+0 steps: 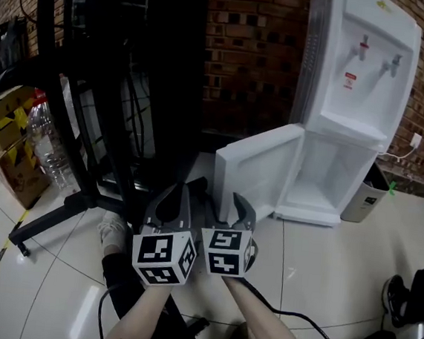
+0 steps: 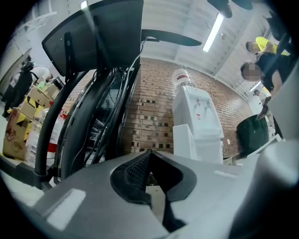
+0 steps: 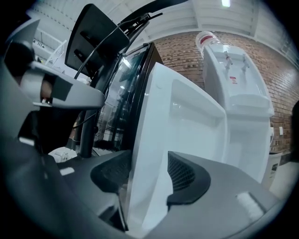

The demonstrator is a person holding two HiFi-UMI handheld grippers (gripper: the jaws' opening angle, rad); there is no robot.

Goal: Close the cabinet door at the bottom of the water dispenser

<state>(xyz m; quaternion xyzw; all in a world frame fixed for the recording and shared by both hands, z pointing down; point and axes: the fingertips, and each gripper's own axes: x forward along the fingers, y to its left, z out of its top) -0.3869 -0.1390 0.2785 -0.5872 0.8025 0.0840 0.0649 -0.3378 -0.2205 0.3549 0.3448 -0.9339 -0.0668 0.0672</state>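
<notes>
A white water dispenser (image 1: 355,74) stands against the brick wall. Its bottom cabinet door (image 1: 260,170) is swung wide open to the left, and the white compartment (image 1: 331,176) shows behind it. My right gripper (image 1: 227,204) is at the door's free edge. In the right gripper view that edge (image 3: 149,140) stands between its wide-spread jaws (image 3: 149,163), and no squeeze on it shows. My left gripper (image 1: 173,198) hangs just left of it, away from the door. Its jaws (image 2: 149,156) meet at the tips with nothing between them.
A tall black stand (image 1: 105,117) with cables rises close on the left, its foot (image 1: 50,220) reaching over the floor. Water bottles (image 1: 47,142) and cardboard boxes (image 1: 13,146) sit further left. A small white bin (image 1: 366,198) is beside the dispenser. A cable (image 1: 294,318) trails on the tiles.
</notes>
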